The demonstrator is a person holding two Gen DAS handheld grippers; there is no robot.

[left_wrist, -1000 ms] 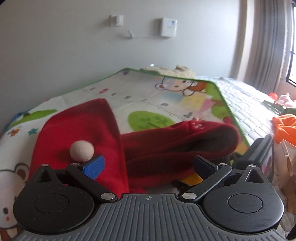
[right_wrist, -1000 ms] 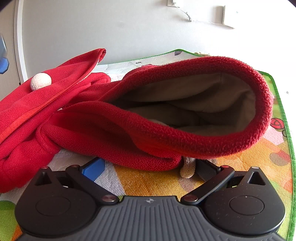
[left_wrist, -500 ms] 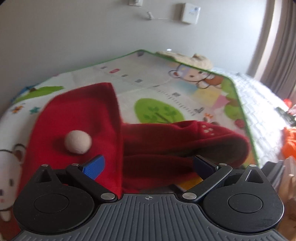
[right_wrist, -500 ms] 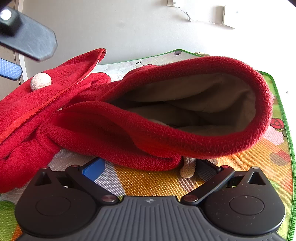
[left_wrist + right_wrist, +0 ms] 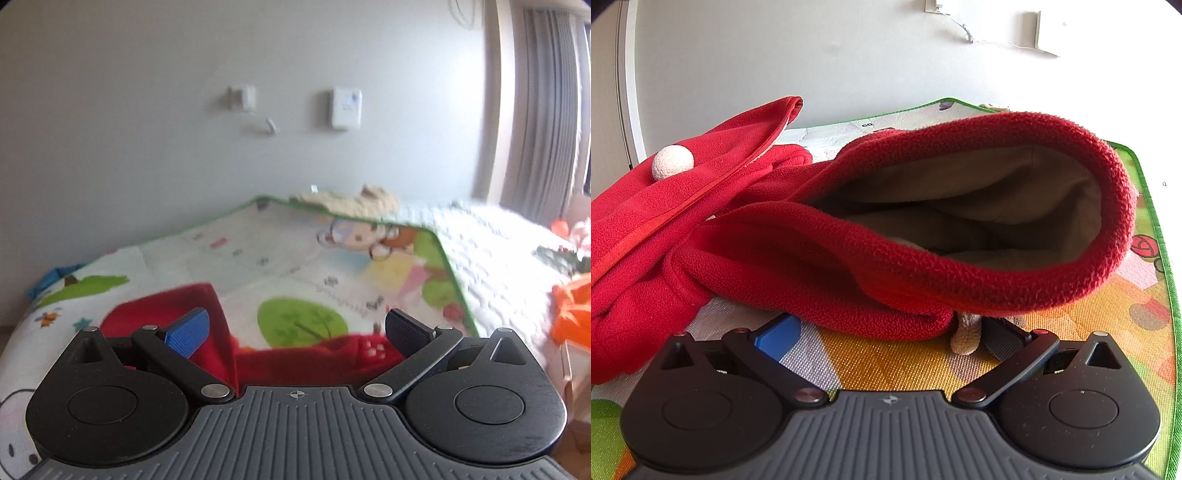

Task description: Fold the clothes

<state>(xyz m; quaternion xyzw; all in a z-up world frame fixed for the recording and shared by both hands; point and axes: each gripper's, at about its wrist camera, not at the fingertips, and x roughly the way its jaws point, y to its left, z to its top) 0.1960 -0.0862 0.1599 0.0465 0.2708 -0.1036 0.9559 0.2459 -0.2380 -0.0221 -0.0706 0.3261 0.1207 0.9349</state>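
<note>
Both the left gripper [image 5: 295, 328] and right gripper [image 5: 886, 334] gape at the red fleece garment's [image 5: 820, 258] near edge; bare play mat [image 5: 280, 254] lies beyond it.

Pale grey wall [image 5: 147, 129] fills the field ahead of the jaws, bearing a white socket [image 5: 242, 98] with trailing cord and, to its right, a white wall unit [image 5: 346, 108]. Below, a cartoon-printed play mat [image 5: 295, 254] with green border covers a white quilted mattress [image 5: 491, 251], which extends right of the jaws. A beige plush item [image 5: 354, 201] lies at the mat's far edge. Grey curtains [image 5: 546, 110] hang at far right, beside a bright window edge. Daylight enters from the right; the right-wrist view is overexposed toward its upper right.
</note>
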